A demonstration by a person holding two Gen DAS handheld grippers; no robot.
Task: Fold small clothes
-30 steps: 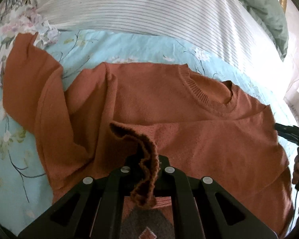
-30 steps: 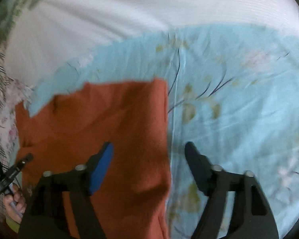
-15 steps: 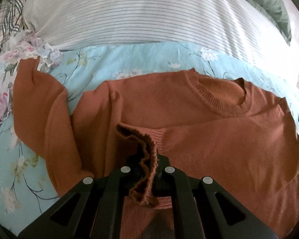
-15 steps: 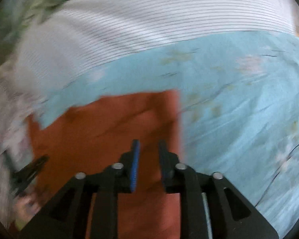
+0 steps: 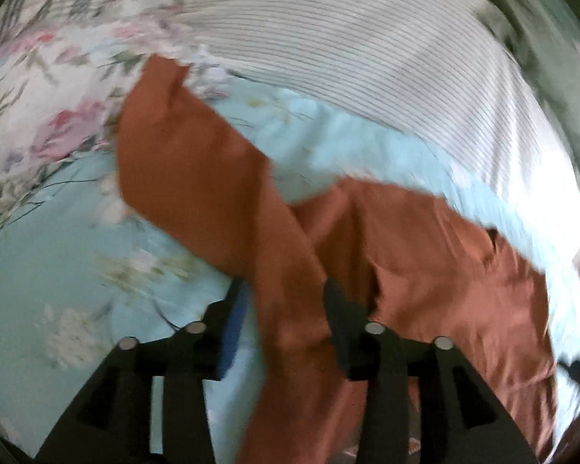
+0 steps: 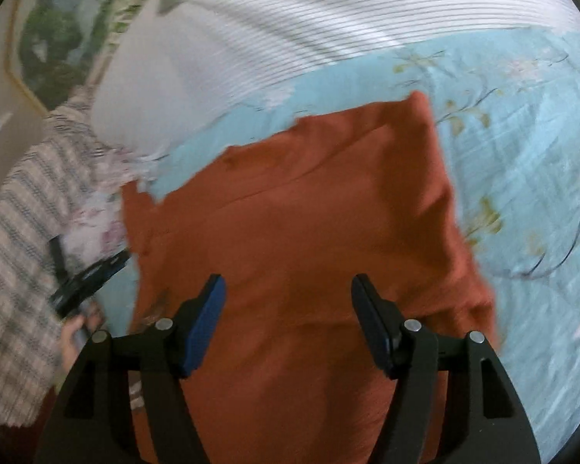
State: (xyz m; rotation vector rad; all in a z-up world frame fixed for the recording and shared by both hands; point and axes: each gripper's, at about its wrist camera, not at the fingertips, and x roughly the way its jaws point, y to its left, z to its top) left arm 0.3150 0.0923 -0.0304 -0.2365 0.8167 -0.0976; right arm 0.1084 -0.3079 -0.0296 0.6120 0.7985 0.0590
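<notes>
A bed covered by a light blue sheet printed with flowers and thin branches (image 6: 522, 178) is seen in both views, with a white pillow ruled in fine dark stripes (image 5: 367, 58) laid along its far edge. A rust-orange knitted sweater (image 6: 309, 212) is spread flat on the sheet near the bed's near edge, one sleeve (image 5: 181, 162) stretched toward the pillow. The left tongs (image 5: 286, 309) are seen opening above the sleeve's base, the pads apart and apparently not pressing the knit, though blur makes this uncertain. The right tongs (image 6: 286, 309) are likewise opening, held over the sweater's body with nothing gripped. A hand (image 6: 77, 332) and a plaid sleeve (image 6: 23, 270) are visible at the right view's left side.
</notes>
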